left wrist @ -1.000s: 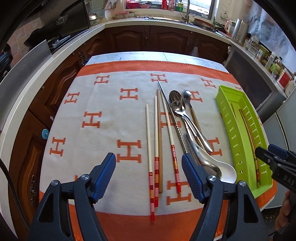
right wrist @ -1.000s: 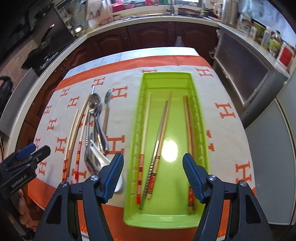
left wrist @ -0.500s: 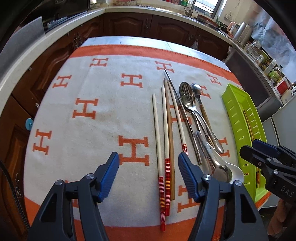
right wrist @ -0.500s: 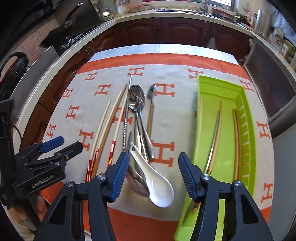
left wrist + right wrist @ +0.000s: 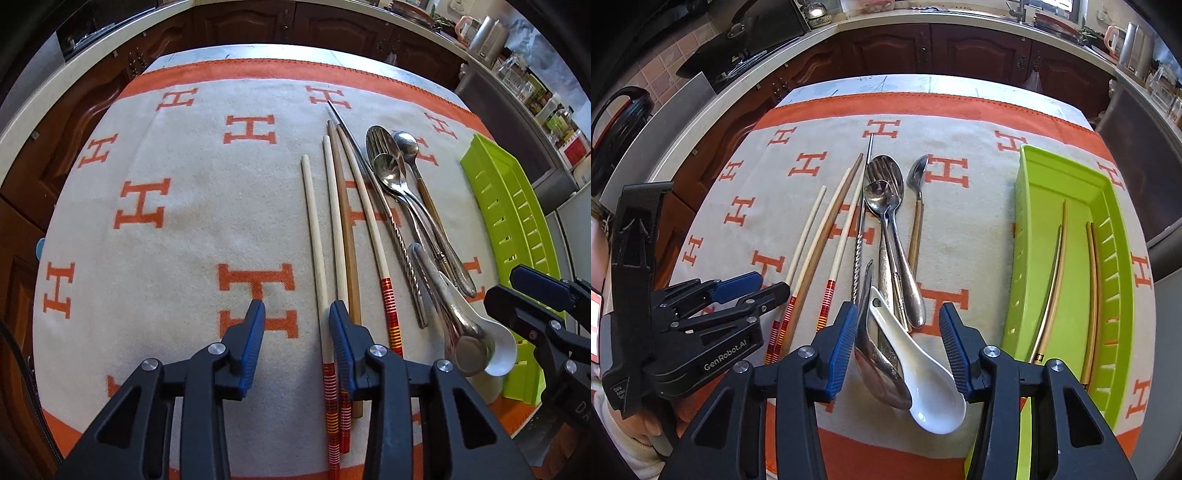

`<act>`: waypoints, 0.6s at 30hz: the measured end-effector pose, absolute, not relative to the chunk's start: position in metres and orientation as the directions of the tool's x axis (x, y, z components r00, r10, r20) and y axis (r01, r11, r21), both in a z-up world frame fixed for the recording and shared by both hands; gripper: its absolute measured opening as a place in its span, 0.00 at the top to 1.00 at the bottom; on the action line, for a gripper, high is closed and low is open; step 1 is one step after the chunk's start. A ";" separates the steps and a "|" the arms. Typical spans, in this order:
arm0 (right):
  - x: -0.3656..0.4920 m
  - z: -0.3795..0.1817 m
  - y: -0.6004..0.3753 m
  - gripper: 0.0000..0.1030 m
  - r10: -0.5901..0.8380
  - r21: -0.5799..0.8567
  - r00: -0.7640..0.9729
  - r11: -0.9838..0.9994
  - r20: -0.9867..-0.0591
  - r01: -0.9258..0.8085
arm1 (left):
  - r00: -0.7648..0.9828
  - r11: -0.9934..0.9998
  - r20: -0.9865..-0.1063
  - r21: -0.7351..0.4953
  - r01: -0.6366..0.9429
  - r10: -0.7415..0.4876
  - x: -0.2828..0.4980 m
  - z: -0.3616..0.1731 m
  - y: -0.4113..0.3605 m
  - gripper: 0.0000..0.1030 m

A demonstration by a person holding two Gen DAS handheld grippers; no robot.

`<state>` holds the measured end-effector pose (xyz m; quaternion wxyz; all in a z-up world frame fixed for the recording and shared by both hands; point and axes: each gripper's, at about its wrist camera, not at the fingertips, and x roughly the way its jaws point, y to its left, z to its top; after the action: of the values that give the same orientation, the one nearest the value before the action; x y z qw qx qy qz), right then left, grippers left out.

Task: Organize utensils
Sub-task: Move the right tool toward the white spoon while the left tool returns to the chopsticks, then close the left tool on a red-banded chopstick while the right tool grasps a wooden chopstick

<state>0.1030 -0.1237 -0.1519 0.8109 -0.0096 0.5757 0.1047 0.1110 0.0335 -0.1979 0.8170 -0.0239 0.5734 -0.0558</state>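
Landmark: the green tray [image 5: 1067,236] at the right side of the cloth [image 5: 177,229]; every place below is told from it.
Left gripper [image 5: 297,345]: farthest from the tray, over the near ends of the leftmost chopsticks. Its jaws are closing and stand much narrower than a second ago. Only bare cloth lies between them; its right finger [image 5: 341,343] sits over the pale chopsticks and nothing is gripped. It has come lower and closer to the cloth than in the earlier left-wrist view.
Chopsticks [image 5: 334,236]: a loose row left of the tray, beyond the spoons, pale with red-striped near ends, plus one brown and one twisted metal stick. They lie where they lay before.
Metal spoons [image 5: 886,206]: bunched with a fork between the chopsticks and the tray, unmoved.
White spoon [image 5: 923,369]: just left of the tray, bowl toward the camera, resting on a large metal spoon.
Right gripper [image 5: 899,347]: a second ago it hung above the tray; it has since shifted left and straddles the white spoon. Its jaws are closing, the spoon between them, the pads not visibly pressing it.
Tray contents: several chopsticks [image 5: 1054,280] lying lengthwise inside.
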 end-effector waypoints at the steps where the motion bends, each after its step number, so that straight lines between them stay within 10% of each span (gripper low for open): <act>1: 0.103 -0.153 -0.123 0.54 0.160 0.105 0.313 0.977 -0.936 -0.185 | 0.342 0.994 -0.935 -0.077 0.073 -0.098 0.111 -0.199 0.029 0.66; 9: 0.099 -0.157 -0.115 0.54 0.158 0.097 0.311 0.974 -0.937 -0.204 | 0.377 0.993 -0.926 0.016 0.114 -0.028 0.117 -0.200 0.009 0.71; 11: 0.099 -0.158 -0.114 0.56 0.160 0.099 0.306 0.973 -0.938 -0.206 | 0.375 0.995 -0.926 -0.013 0.102 -0.050 0.117 -0.198 0.015 0.96; 18: 0.102 -0.158 -0.104 0.63 0.228 0.167 0.280 0.960 -0.932 -0.227 | 0.366 0.995 -0.926 -0.102 0.009 -0.099 0.109 -0.196 0.047 0.97</act>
<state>0.1017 -0.1036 -0.1575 0.8001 0.0006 0.5828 0.1421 0.1090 0.0467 -0.1960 0.8254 -0.0396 0.5623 -0.0327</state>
